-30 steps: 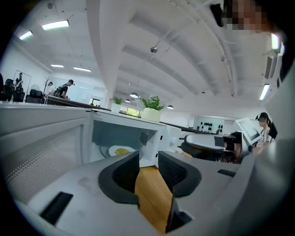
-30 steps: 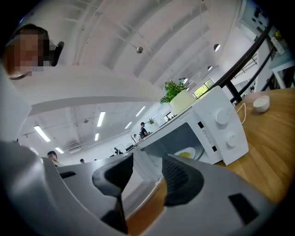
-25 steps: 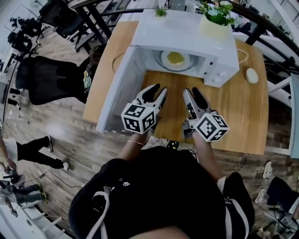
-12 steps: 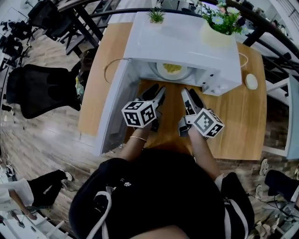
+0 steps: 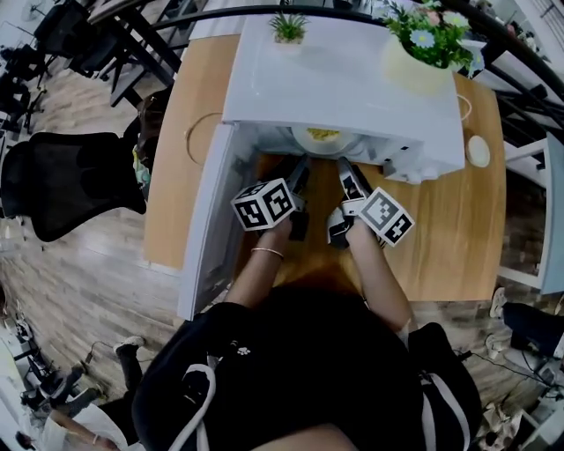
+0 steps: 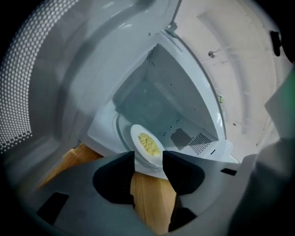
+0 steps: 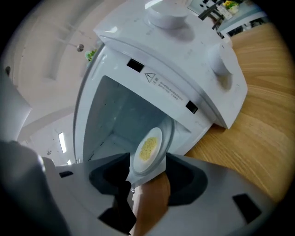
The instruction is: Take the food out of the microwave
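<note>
White microwave [image 5: 344,79] sat on the light wooden table [image 5: 458,238], its door [image 5: 207,238] swung fully open to the left in the head view. Task item was inside: a white round plate [image 6: 146,147] with a heap of yellow crumbly food [image 6: 149,144] in its middle. It rested on the glass turntable [image 6: 120,134] on the cavity floor, close to the front opening. Left gripper [image 6: 148,159] pointed at the cavity, tips at the mouth just short of the plate. Its jaws had just been opening and stood wide apart, nothing gripped, only bare table and the plate's near edge showing beyond the gap. Right gripper [image 7: 147,162] was beside it, also aimed into the opening, jaws wide apart and empty. The plate showed through its gap past the tips, pads not on it. In the head view both grippers were side by side, near each other but apart, tips under the microwave's front edge, marker cubes toward the person. Neither touched the plate as far as I could tell. On top of the microwave were a pale yellow pot of flowers [image 5: 419,57] at the right and a small green plant [image 5: 286,26] at the back edge. A small white round object [image 5: 478,151] lay on the table right of the microwave. Black office chair [image 5: 66,181] stood on the wood floor left of the table.
</note>
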{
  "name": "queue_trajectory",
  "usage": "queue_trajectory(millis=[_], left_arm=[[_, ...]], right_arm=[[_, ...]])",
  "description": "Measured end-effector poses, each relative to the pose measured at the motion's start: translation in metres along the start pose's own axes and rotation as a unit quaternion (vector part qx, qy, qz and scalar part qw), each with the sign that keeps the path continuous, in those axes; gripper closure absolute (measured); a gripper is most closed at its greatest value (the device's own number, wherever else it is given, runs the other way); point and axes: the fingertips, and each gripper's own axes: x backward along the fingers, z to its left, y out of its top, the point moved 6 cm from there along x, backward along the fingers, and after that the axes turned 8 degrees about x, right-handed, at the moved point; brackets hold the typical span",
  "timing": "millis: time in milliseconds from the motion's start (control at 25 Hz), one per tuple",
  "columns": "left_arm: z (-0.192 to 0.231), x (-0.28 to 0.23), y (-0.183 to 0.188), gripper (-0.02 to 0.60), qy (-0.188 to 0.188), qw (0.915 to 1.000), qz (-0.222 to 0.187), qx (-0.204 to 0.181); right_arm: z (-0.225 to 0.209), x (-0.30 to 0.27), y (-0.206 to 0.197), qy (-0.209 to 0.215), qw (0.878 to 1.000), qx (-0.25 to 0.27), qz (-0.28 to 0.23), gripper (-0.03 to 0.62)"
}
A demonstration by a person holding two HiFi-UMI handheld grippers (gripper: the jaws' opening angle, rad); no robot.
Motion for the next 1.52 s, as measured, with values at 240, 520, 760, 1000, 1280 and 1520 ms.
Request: queue_trajectory(millis=[240, 520, 760, 1000, 1280, 1520], left_arm=[[0.016, -0.016, -0.007, 0.390, 0.019, 0.9993, 0.017, 0.027], [0.028, -0.023, -0.006, 0.382, 0.025, 0.9982, 0.026, 0.049], [0.028, -0.022, -0.003, 0.382, 0.020, 0.9974, 0.030, 0.061], [0.028, -0.023, -0.005, 0.382, 0.017, 0.9971, 0.038, 0.064], [0.022, -0.024, -0.009, 0.382, 0.003, 0.9953, 0.038, 0.088], [0.017, -0.024, -0.011, 0.382, -0.003, 0.9954, 0.039, 0.087]], right_arm=[[-0.018, -0.022, -0.010, -0.035, 0.998, -0.056, 0.015, 0.341], [-0.023, -0.045, -0.017, -0.070, 0.992, -0.101, 0.016, 0.306], [-0.024, -0.052, -0.017, -0.111, 0.988, -0.107, 0.008, 0.335], [-0.026, -0.049, -0.019, -0.118, 0.985, -0.122, 0.005, 0.379], [-0.021, -0.040, -0.018, -0.092, 0.988, -0.124, -0.003, 0.492], [-0.023, -0.029, -0.018, -0.052, 0.981, -0.182, -0.030, 0.573]])
